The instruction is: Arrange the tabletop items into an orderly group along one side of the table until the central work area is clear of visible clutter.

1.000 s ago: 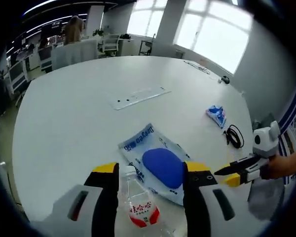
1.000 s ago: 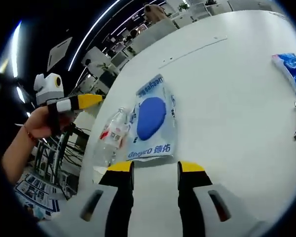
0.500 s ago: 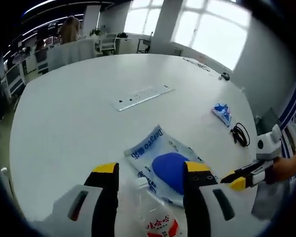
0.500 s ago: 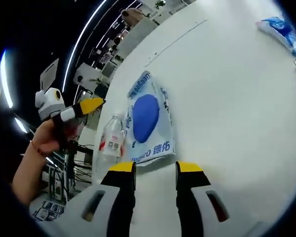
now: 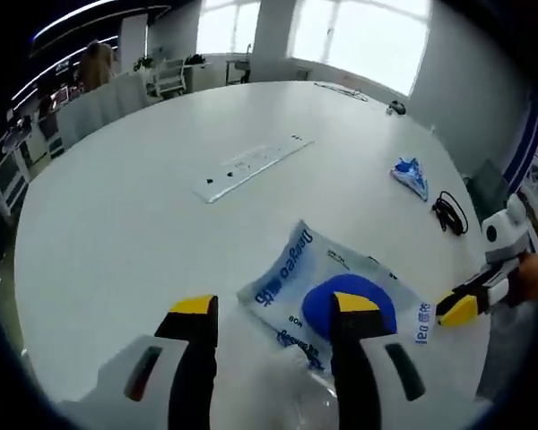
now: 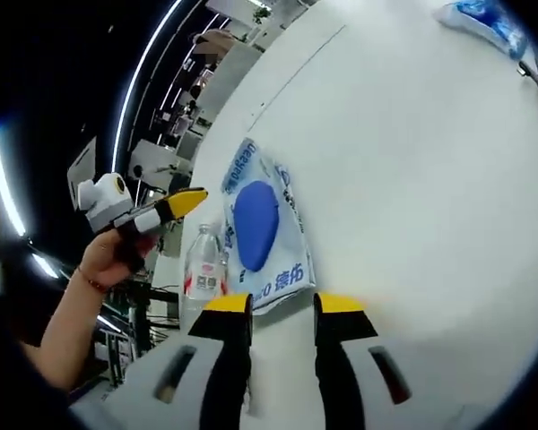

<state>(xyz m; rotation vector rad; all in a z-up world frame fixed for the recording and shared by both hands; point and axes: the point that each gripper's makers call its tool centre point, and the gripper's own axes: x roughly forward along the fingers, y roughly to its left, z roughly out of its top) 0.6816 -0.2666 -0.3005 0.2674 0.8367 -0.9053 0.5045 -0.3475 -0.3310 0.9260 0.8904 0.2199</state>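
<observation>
With a clear water bottle (image 6: 202, 273) and a blue-printed plastic packet (image 6: 262, 228) already grouped at the counter (image 5: 143, 188) edge, both grippers, left gripper (image 5: 267, 313) and right gripper (image 6: 282, 305), hover empty with fingers apart; next likely fetches the far blue pouch (image 5: 411, 176) and black cable (image 5: 450, 213).

The table (image 5: 143, 206) is white. The flat bag (image 5: 341, 296) is clear and pale blue with blue letters and a big dark blue circle. The bottle (image 6: 203, 271) is clear with a red and white label. The small packet (image 5: 411, 176) is blue and white. The cable (image 5: 450, 213) is black.
</observation>
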